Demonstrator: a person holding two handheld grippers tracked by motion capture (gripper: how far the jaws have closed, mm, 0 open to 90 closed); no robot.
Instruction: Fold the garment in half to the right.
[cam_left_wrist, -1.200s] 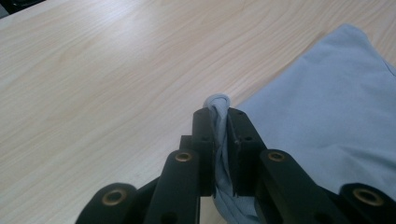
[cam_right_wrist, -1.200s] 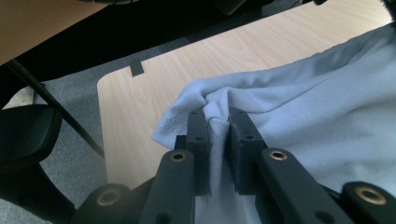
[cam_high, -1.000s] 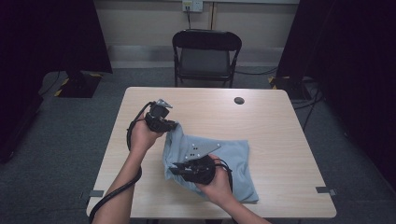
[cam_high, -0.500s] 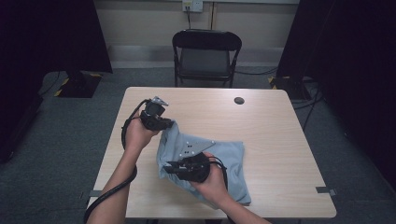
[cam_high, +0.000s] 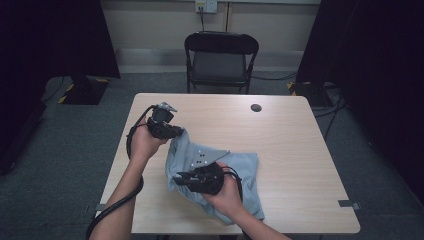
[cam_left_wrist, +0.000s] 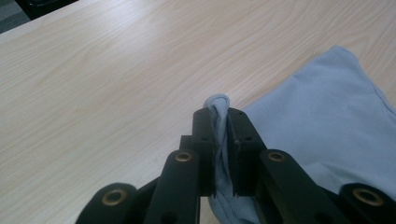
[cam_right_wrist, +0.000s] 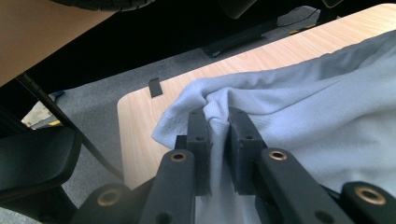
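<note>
a pale blue cloth lies rumpled on the near half of a wooden table, pinched at two points by a person working a pair of hand-held tools. the left gripper has its jaws pressed together on a bunched corner of the fabric, a small roll of which pokes out just past the fingertips in the left gripper view, with the rest of the sheet falling away to one side of them. the right gripper is likewise clamped on a gathered fold at the cloth's near edge; in the right gripper view the fabric puckers between the pads and a stitched hem curls just beyond them, toward the table's edge. the material looks light, thin and entirely limp: it sags between the two holds and creases wherever it is squeezed, so it will likely follow the grippers with no resistance but will not keep any shape by itself. a knit weave of this kind seems unlikely to slip from closed jaws, and nothing about it appears fragile. the hemmed edges and corners look like the soundest places to grip, since a pinch in mid-sheet would probably gather several layers. a folding chair stands beyond the table.
</note>
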